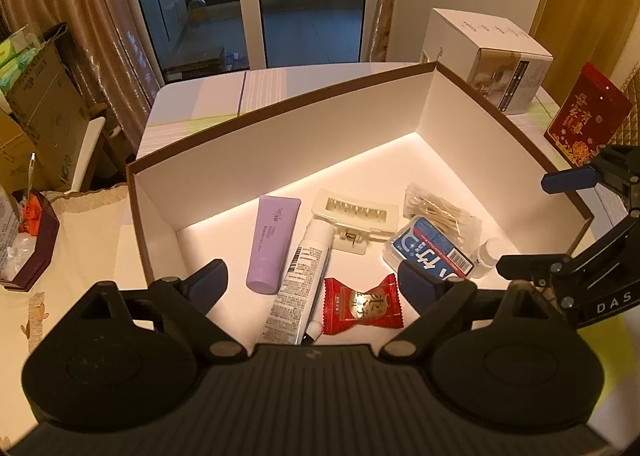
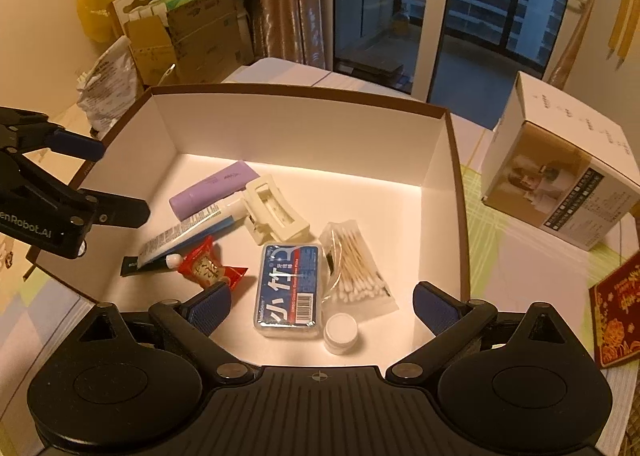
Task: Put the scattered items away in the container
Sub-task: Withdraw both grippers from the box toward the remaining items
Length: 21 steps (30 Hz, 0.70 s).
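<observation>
The container (image 2: 454, 159), a shallow white box with a brown rim, stands on the worktop (image 2: 520, 256) with its open top facing up, and everything small in sight already lies on its floor, which suggests the tidying is at or near its end. Toward the box's far wall lies the purple tube (image 1: 272, 244), flat and lengthwise, with the white tube (image 1: 298, 280) leaning alongside it and the cream hair clip (image 1: 356, 217) touching that tube's upper end. Nearer the box's front edge sits the red candy (image 1: 362, 306), just beside the white tube's cap. Toward the box's right wall the blue floss case (image 2: 288, 288) lies flat, the bag of cotton swabs (image 2: 354, 264) touches its side, and the small white bottle (image 2: 340, 334) stands upright just in front of both. The things lie loose and at odd angles, as if set down one by one rather than arranged. The left claw (image 1: 316, 280) hangs above the box's front edge with its jaws spread wide and nothing between them; the candy only shows in the gap below. The right claw (image 2: 324, 306) is likewise spread and empty over the floss case and bottle, pads clear of both. Outside the box, a white carton (image 2: 560, 183) and a red card (image 2: 616, 320) rest on the worktop beyond its right wall; whether they count as scattered items I cannot tell.
</observation>
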Each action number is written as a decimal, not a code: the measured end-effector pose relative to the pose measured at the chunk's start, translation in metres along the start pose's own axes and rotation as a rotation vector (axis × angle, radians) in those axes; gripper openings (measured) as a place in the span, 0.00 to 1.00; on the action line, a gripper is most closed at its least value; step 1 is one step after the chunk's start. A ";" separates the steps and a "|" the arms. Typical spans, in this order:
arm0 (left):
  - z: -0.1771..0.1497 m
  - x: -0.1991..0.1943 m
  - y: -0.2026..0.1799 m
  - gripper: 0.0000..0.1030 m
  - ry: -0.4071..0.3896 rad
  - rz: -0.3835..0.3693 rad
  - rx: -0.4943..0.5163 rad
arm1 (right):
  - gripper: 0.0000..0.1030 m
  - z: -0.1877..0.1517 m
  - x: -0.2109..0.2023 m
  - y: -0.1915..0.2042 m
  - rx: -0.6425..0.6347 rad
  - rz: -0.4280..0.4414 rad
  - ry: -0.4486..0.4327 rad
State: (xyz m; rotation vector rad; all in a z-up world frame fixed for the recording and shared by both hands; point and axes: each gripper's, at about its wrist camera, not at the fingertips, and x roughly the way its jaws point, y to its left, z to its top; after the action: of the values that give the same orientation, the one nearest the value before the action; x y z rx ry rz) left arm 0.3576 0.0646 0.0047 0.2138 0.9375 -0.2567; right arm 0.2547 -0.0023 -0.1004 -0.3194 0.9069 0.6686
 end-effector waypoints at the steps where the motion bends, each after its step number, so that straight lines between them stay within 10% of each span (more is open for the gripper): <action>1: -0.001 -0.003 -0.001 0.91 -0.003 0.007 0.000 | 0.99 -0.001 -0.002 0.001 0.001 -0.004 -0.002; 21: -0.022 -0.059 -0.022 0.95 -0.059 0.056 0.004 | 0.99 -0.022 -0.051 0.014 0.017 -0.028 -0.070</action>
State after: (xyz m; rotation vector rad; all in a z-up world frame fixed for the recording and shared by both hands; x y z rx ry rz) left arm 0.3000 0.0575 0.0386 0.2343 0.8713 -0.2121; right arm 0.2098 -0.0233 -0.0723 -0.2914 0.8400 0.6419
